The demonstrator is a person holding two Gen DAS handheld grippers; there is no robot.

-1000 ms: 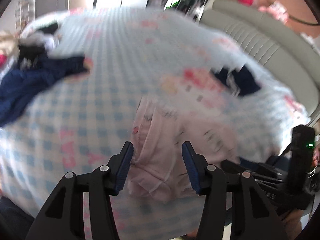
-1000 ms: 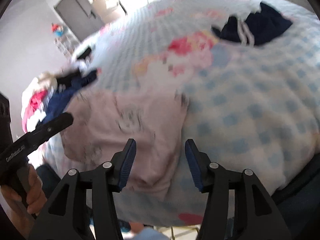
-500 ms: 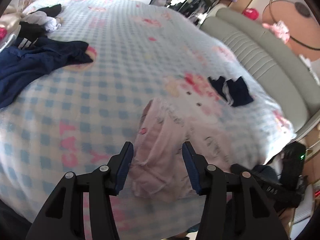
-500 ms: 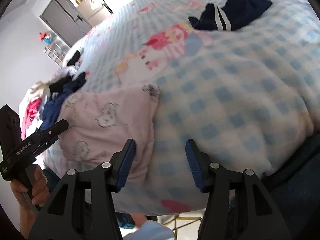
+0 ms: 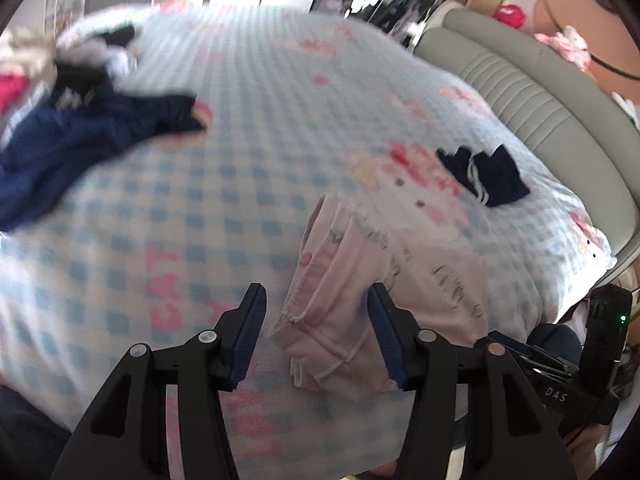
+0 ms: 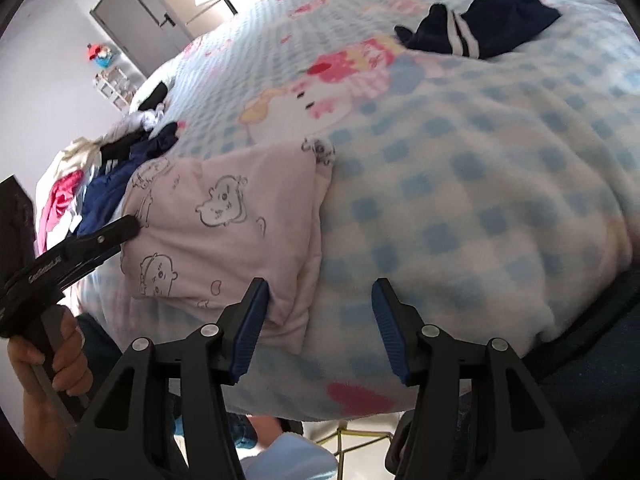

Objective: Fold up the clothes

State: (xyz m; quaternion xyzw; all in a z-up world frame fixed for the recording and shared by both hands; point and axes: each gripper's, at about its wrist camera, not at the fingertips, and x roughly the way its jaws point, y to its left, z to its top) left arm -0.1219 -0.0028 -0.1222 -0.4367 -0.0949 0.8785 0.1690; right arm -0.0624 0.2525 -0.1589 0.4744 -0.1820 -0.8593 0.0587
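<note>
A pale pink garment [image 5: 360, 296] [image 6: 232, 224] with cartoon prints lies folded near the front edge of the bed. In the left wrist view my left gripper [image 5: 316, 332] is open, its jaws on either side of the garment's folded left end, holding nothing. My right gripper [image 6: 316, 320] is open too, hovering just past the garment's right edge over the checked blanket. In the right wrist view the left gripper [image 6: 124, 228] shows at the garment's far side, held by a hand [image 6: 52, 356]. A small folded navy piece with white stripes [image 5: 484, 176] [image 6: 476, 32] lies further back.
The bed carries a blue checked blanket [image 5: 224, 184] [image 6: 480, 184] with pink cartoon prints. A pile of dark blue and mixed clothes [image 5: 68, 136] [image 6: 100, 176] sits at the far left. A grey padded headboard [image 5: 540, 92] runs along the right. The bed's front edge drops off just below the grippers.
Both grippers stayed open and shifted slightly over the bed; the views pulled back, then closer. The pink garment lies as before, flattened on the blanket.
</note>
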